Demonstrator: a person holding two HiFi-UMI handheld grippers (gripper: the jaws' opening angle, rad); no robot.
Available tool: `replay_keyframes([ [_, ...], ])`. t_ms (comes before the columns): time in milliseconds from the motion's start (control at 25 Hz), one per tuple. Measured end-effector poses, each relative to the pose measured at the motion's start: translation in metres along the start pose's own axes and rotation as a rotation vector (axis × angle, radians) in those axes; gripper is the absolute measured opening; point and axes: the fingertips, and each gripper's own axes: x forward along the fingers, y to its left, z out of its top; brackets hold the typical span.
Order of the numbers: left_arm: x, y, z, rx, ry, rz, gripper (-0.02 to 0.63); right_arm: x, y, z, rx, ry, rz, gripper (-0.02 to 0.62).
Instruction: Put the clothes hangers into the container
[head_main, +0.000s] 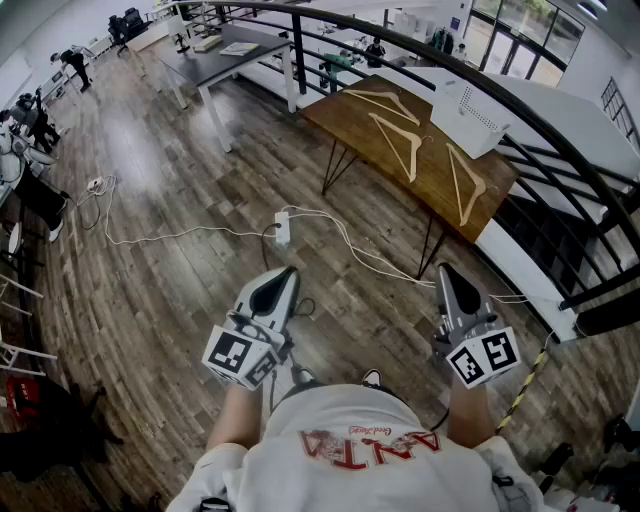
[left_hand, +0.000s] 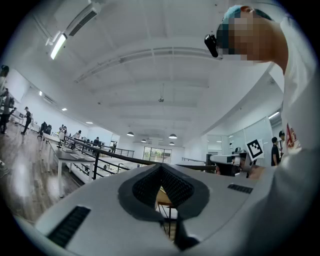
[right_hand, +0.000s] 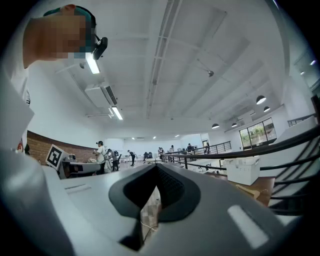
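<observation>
wooden floorboards (head_main: 150, 280) run across the room, and well ahead of the person stands a brown desk (head_main: 440, 195). a white container (head_main: 468, 118) sits at its far edge, with three clothes hangers (head_main: 400, 145) lying flat on the desk beside it. the left gripper (head_main: 284, 274) and right gripper (head_main: 446, 272) are held level at waist height, jaws pressed together on nothing.

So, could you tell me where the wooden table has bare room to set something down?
Bare: the table's left edge beside the middle hanger, and the strip between it and the near hanger. Crowded by the container.
</observation>
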Motion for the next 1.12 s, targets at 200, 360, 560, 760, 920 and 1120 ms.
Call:
replay_keyframes([
  [200,-0.002,0.001,-0.005,0.009,0.002,-0.011,0.008,0.000,0.003,-0.006,0.007,0.008,0.000,-0.002],
  [360,-0.003,0.004,-0.001,0.004,0.008,-0.013,0.008,0.003,0.008,-0.009,0.009,0.014,-0.004,-0.002],
  [560,-0.003,0.014,0.000,-0.002,0.007,-0.012,0.008,0.010,0.009,-0.010,0.054,-0.001,0.002,0.000],
  [760,-0.009,0.023,-0.001,-0.002,0.012,-0.026,0.008,0.017,0.021,-0.016,0.073,0.012,0.015,0.000],
  [920,-0.017,0.038,0.001,-0.008,0.016,-0.049,0.009,0.031,0.036,-0.021,0.077,0.026,0.007,0.000],
  [1120,-0.029,0.057,-0.006,-0.032,0.027,-0.115,0.008,0.043,0.060,-0.034,0.079,0.034,-0.012,0.000],
])
